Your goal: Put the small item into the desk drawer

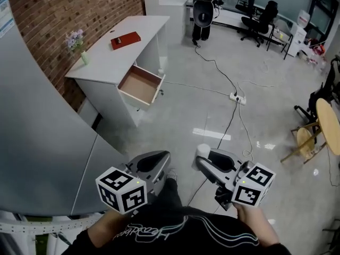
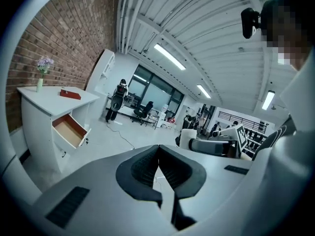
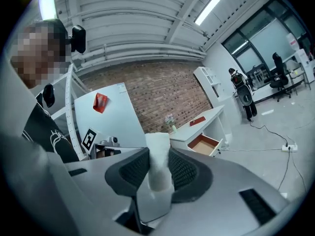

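A white desk [image 1: 114,52] stands by the brick wall at the upper left, its wooden drawer [image 1: 141,85] pulled open and nothing visible inside. The drawer also shows in the left gripper view [image 2: 69,131] and the right gripper view [image 3: 203,144]. My right gripper [image 1: 203,158] is shut on a small white cylinder-shaped item [image 3: 158,161], which stands upright between the dark pads [image 3: 184,171]. The item's top [image 1: 202,151] pokes out above the jaws. My left gripper [image 1: 162,158] hangs beside it, its jaws shut [image 2: 158,154] with nothing in them. Both are well short of the desk.
A red book [image 1: 125,40] and a vase of flowers [image 1: 78,44] sit on the desk. A grey curved partition [image 1: 37,142] fills the left. A power strip with cables [image 1: 237,96] lies on the floor. A wooden table and stool [image 1: 319,129] stand right. A person [image 1: 203,7] stands far back.
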`<action>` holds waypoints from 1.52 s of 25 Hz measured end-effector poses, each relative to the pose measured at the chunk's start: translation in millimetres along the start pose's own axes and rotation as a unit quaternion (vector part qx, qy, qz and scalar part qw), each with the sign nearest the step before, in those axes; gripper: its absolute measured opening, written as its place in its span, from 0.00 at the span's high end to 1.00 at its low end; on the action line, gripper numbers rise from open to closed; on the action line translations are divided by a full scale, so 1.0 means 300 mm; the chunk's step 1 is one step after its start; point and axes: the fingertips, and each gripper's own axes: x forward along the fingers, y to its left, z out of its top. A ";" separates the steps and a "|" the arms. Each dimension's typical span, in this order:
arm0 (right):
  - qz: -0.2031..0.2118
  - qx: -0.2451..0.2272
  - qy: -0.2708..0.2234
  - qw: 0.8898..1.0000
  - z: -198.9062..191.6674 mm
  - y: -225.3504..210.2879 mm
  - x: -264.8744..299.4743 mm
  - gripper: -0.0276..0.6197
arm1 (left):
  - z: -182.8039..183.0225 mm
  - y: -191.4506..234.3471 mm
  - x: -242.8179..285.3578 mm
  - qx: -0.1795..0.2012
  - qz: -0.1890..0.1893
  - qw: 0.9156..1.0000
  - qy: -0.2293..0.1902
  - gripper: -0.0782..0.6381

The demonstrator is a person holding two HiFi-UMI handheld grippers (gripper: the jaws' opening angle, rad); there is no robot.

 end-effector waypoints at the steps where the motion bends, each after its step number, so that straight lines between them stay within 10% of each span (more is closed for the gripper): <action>1: 0.000 0.003 0.006 1.000 0.026 -0.044 0.056 0.75 | 0.031 0.063 0.035 -0.007 0.002 1.000 0.005 0.86; 17: -0.002 0.013 0.087 0.996 0.297 -0.693 0.860 0.75 | 0.405 0.984 0.495 -0.062 0.037 0.997 0.032 0.86; 38: 0.066 -0.004 0.156 0.986 0.332 -1.027 1.455 0.75 | 0.454 1.465 0.627 -0.118 0.128 0.985 0.006 0.86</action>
